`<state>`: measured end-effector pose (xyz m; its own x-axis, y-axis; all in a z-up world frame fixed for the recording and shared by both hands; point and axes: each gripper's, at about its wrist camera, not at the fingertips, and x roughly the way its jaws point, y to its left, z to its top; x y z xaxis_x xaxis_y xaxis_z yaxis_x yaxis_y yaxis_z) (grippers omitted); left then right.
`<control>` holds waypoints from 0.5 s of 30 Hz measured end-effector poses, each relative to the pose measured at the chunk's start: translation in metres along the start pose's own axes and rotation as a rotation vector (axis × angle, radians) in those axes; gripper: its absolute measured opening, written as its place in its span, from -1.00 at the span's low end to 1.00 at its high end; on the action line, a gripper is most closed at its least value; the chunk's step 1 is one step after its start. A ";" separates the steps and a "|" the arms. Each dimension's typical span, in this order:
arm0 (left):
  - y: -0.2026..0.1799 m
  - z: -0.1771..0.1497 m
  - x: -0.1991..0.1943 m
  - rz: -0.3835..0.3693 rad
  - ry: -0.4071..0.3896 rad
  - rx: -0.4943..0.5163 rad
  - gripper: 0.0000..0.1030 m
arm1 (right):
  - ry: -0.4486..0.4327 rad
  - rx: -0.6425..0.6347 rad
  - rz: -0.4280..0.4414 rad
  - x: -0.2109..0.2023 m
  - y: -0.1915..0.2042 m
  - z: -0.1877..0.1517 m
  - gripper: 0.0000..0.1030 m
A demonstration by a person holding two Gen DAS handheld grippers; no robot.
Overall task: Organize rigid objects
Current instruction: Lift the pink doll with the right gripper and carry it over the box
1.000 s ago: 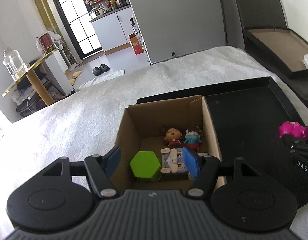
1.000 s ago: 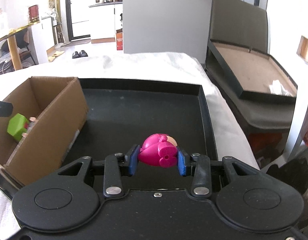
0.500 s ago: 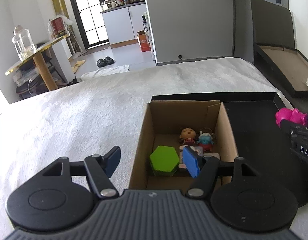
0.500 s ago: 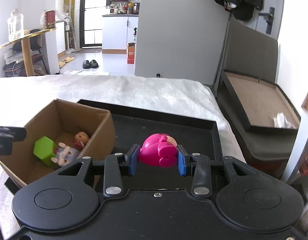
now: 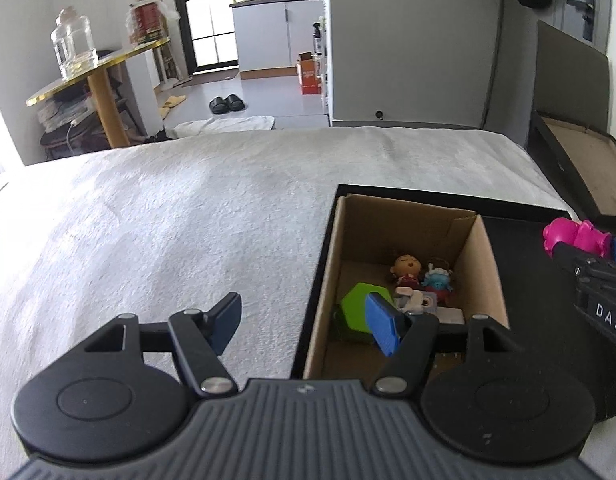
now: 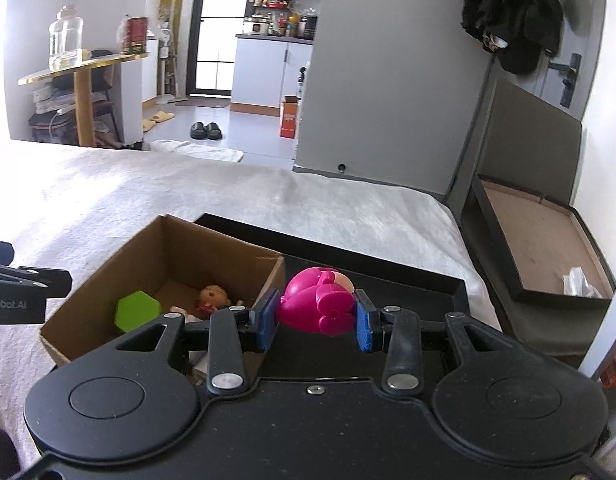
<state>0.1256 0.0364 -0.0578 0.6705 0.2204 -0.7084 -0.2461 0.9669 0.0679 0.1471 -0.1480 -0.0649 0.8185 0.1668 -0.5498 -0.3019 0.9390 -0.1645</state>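
Right wrist view: pink toy (image 6: 318, 300) now nearer cardboard box (image 6: 147, 252).

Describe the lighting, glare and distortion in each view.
Left wrist view: daylight blows out the white bedcover at far left; fisheye bends the walls; box interior shaded. Right wrist view: bedcover overexposed at left, pink toy sharp and evenly lit, door frame curved.

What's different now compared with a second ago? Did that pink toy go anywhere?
The right gripper, still shut on the pink toy, has carried it up and left, from over the black tray to beside the cardboard box. The left gripper, open and empty, has drawn back leftward from over the box. The green hexagon block and small figures inside stayed put.
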 end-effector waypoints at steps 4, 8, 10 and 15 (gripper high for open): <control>0.012 0.000 0.005 -0.004 0.027 -0.041 0.30 | 0.000 -0.021 0.025 0.003 0.013 0.006 -0.26; 0.019 -0.003 0.011 -0.017 0.048 -0.058 0.30 | 0.001 -0.042 0.044 0.007 0.025 0.012 -0.26; 0.020 -0.005 0.013 -0.026 0.055 -0.060 0.30 | 0.002 -0.050 0.056 0.010 0.031 0.014 -0.26; 0.024 -0.011 0.019 -0.055 0.078 -0.066 0.30 | 0.005 -0.077 0.094 0.018 0.045 0.020 -0.26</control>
<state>0.1251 0.0623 -0.0771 0.6282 0.1542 -0.7626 -0.2581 0.9660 -0.0173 0.1574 -0.0968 -0.0659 0.7822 0.2511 -0.5702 -0.4142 0.8933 -0.1747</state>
